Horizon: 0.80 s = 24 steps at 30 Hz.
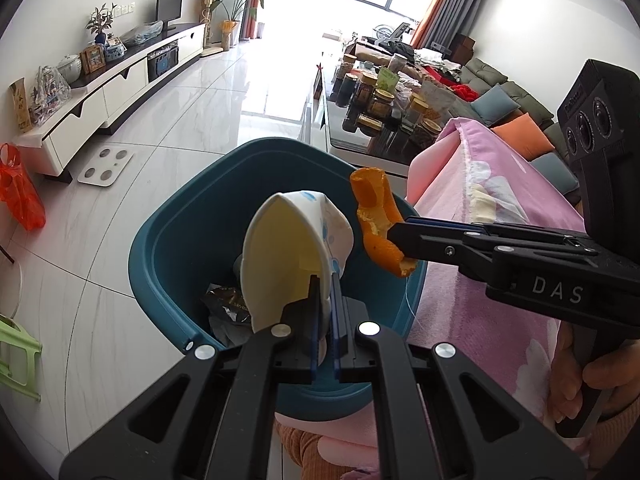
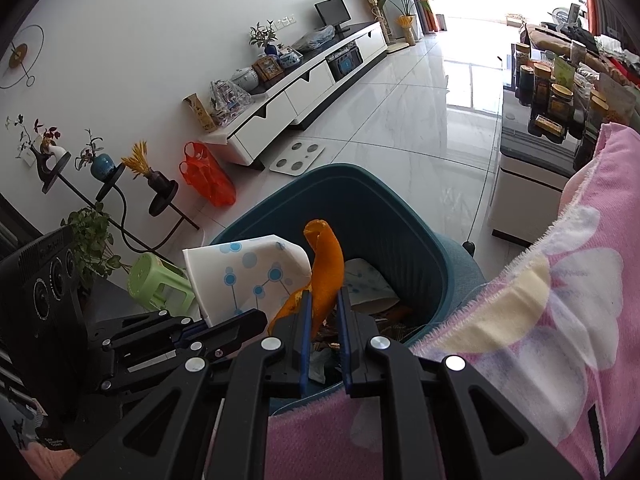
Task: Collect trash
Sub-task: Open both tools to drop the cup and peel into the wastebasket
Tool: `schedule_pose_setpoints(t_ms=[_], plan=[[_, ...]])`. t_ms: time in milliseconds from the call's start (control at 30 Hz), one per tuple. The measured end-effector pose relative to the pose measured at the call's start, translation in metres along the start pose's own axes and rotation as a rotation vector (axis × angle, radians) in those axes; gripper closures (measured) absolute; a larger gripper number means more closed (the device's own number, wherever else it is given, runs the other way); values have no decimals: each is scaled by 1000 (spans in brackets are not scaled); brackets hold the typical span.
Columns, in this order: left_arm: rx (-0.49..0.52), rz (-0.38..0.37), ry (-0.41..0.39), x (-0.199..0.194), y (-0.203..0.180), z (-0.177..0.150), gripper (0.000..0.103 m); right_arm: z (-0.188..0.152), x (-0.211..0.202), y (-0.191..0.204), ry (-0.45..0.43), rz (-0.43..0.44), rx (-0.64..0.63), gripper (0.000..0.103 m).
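A teal trash bin (image 1: pixel 176 240) (image 2: pixel 404 216) stands on the floor beside a pink flowered blanket (image 1: pixel 492 280). My left gripper (image 1: pixel 326 280) is shut on a squashed white paper cup (image 1: pixel 288 248) with blue dots, held over the bin's mouth. In the right wrist view the same cup (image 2: pixel 248 276) sits at the left, with the left gripper (image 2: pixel 236 322) clamped on it. My right gripper (image 2: pixel 324 300) (image 1: pixel 394 232) is shut on a curled strip of orange peel (image 2: pixel 326 264) (image 1: pixel 374 216), also above the bin. Wrappers and paper lie at the bin's bottom (image 1: pixel 224 304).
A white TV cabinet (image 1: pixel 120 84) runs along the left wall, with an orange plastic bag (image 1: pixel 20 196) and a white scale (image 1: pixel 106 166) on the tiled floor. A green stool (image 2: pixel 160 284) stands nearby. A glass table with several jars (image 1: pixel 380 108) and a sofa (image 1: pixel 500 92) lie beyond.
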<state>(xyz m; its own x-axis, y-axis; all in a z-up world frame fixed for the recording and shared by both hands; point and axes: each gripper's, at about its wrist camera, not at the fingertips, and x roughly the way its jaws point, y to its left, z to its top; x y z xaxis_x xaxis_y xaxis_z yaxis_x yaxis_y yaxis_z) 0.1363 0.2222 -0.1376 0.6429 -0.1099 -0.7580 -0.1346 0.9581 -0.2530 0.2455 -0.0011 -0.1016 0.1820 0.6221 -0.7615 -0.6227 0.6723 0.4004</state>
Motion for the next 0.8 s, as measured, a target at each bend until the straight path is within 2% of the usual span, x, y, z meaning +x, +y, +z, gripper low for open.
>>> schedule_pose_setpoints(t_ms=[600,767,800], plan=[[-32,1,40,20,7,-4,97,3,9,2,18,-11,10,90],[-38,23,10,9,10,-5,75,0,2,-4,-4,9,24,89],[-38,30,2,5,11,-6,73,-1,0,-5,-15,12,27,84]])
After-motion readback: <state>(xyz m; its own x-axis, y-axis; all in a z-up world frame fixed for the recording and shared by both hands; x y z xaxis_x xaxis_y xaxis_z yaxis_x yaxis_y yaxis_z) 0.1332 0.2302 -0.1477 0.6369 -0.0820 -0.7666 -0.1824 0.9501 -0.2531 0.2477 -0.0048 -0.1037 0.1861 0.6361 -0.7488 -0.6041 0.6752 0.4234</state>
